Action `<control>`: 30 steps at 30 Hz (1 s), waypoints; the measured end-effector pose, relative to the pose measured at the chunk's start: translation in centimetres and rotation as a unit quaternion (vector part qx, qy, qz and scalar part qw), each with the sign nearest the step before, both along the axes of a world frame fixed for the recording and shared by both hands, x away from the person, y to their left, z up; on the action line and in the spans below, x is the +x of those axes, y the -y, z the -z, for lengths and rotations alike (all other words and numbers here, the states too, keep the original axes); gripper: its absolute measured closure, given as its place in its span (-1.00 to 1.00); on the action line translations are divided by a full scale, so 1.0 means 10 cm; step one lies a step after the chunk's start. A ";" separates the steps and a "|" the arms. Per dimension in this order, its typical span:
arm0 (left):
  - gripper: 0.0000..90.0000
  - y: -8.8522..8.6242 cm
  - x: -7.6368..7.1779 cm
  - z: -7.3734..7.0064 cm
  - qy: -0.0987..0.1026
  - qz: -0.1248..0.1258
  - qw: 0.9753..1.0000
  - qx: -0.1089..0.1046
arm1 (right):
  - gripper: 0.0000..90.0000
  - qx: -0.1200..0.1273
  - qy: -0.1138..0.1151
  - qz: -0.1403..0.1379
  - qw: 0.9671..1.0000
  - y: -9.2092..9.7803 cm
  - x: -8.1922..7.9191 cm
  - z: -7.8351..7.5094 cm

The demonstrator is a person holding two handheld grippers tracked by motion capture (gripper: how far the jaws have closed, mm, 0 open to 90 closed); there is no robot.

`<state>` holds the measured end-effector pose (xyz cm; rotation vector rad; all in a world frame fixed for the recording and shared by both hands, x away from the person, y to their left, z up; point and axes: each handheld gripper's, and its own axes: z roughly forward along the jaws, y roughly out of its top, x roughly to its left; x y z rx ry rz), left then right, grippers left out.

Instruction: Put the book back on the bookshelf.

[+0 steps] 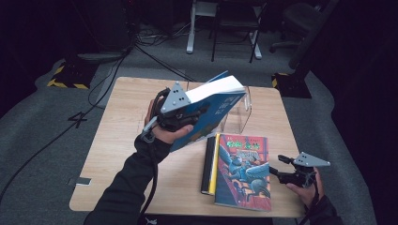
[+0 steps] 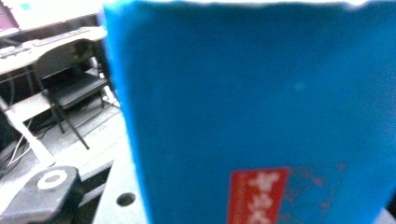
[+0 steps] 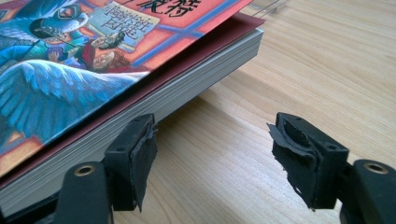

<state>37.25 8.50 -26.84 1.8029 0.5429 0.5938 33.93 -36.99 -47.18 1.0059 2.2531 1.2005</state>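
Right, from the high view I have the left gripper (image 1: 180, 115) raised above the table's (image 1: 122, 150) middle, clamped on the blue book (image 1: 218, 110), which tilts up toward one o'clock with its white page block facing up. Its far corner hangs over the clear stand (image 1: 239, 115) at the table's twelve o'clock edge. At five o'clock from the blue book, the illustrated book (image 1: 244, 171) lies flat, with a black and yellow book (image 1: 210, 164) just beside it at nine o'clock. The right gripper (image 1: 281, 166) sits at three o'clock of the illustrated book, near the table's right edge, apart from the cover. Bare wood stretches wide toward nine o'clock; the strip by the right edge is tight.

In the left gripper view, the blue book (image 2: 261, 102) looms close and blurred, a red label at six o'clock; a chair (image 2: 70, 79) stands off at ten o'clock. The book hides the jaws here.

In the right gripper view, my right gripper (image 3: 212, 156) stands wide, gripping nothing. The left pad (image 3: 140, 158) sits just beside the illustrated book's (image 3: 93, 70) page edge; I cannot tell if it touches. Open table (image 3: 327, 70) runs toward one o'clock.
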 end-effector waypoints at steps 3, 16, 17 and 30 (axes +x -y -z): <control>0.35 -0.05 0.05 0.00 0.001 -0.018 1.000 0.001 | -0.31 -0.003 -0.001 -0.001 1.000 -0.01 0.00 0.01; 0.35 -0.05 0.39 -0.05 -0.010 -0.116 0.993 -0.006 | -0.30 -0.003 -0.004 -0.001 1.000 -0.03 0.01 0.02; 0.35 -0.03 0.42 -0.05 -0.010 -0.122 0.992 -0.004 | -0.30 -0.003 -0.004 -0.001 1.000 -0.03 0.01 0.03; 0.35 0.26 0.83 0.02 -0.033 -0.190 0.981 -0.012 | -0.29 -0.003 -0.007 0.001 1.000 -0.03 0.02 0.05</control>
